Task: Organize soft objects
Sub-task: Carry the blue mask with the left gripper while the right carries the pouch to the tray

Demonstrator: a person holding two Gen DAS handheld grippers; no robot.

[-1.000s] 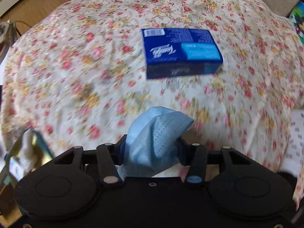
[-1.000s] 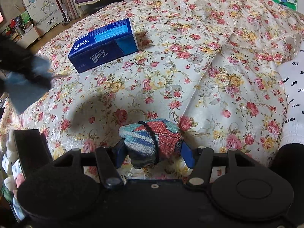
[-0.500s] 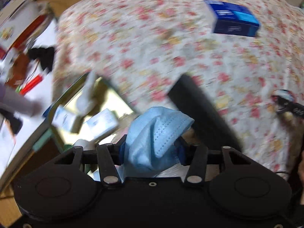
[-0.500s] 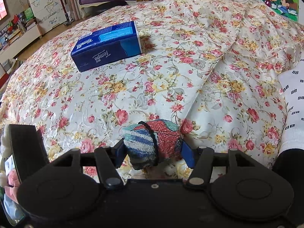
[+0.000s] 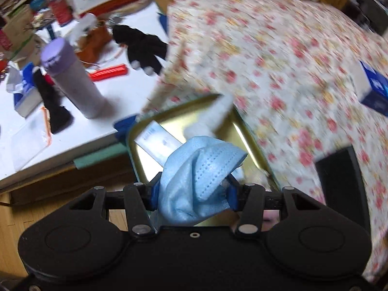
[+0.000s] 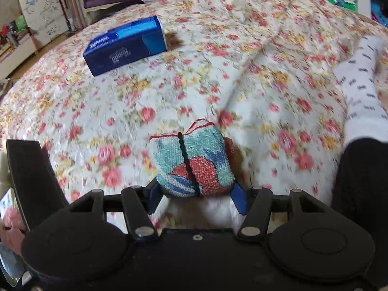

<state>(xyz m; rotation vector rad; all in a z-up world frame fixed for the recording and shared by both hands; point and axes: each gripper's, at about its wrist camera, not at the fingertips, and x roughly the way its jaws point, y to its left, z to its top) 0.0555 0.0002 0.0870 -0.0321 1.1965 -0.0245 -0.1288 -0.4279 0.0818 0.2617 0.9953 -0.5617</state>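
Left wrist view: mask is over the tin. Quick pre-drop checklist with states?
1. Blue face mask clamped in left gripper: ok.
2. Mask over the open gold tin: ok.
3. Free room in the tin: cannot tell; a white packet and a white soft item already lie inside.
4. Frame sharp enough to judge height above the tin: not ok, blurred.
5. Rolled towel between the right gripper's closing jaws, over the floral bedspread: ok.
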